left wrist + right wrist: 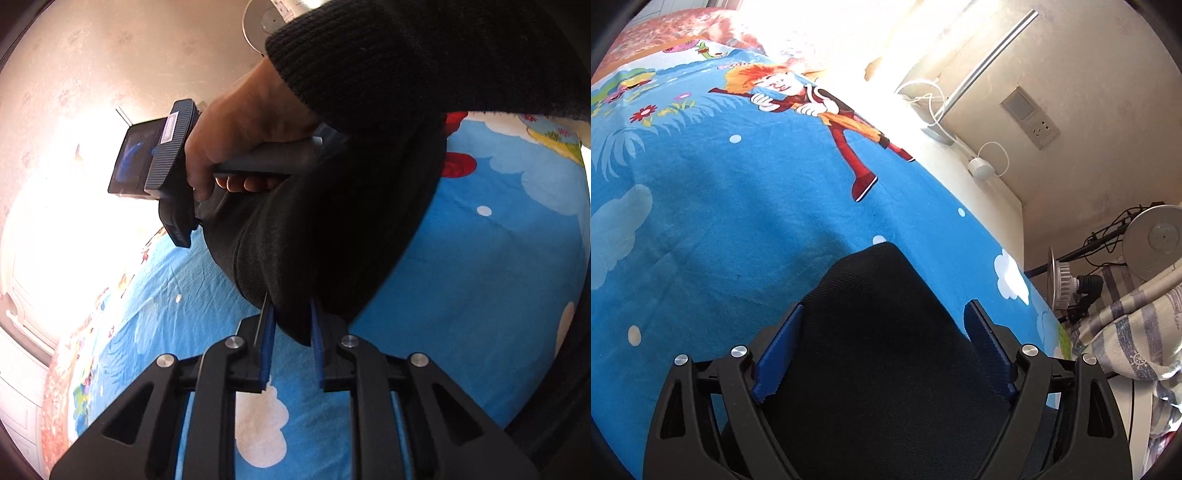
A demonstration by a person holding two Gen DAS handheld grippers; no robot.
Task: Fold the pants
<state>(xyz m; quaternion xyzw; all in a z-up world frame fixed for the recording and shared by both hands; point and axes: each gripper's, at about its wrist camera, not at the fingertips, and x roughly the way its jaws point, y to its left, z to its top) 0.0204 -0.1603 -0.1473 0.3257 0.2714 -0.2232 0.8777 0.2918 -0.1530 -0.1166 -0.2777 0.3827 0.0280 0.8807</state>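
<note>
black pants (325, 236), lifted off the blue cartoon bedsheet (480, 280), hang bunched between our tools: left gripper (290, 325) pinches an edge, right gripper (882, 314) straddles cloth, fingers spread. we judge no fold laid yet.

Left hand-held gripper (290, 314) nearly closed; right hand-held gripper (882, 314) spread wide.

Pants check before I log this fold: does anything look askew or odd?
Only the grips differ. The left gripper pinches a narrow bunch of the black pants, while the right gripper stands wide with fabric between its fingers. The bedsheet looks normal.
</note>
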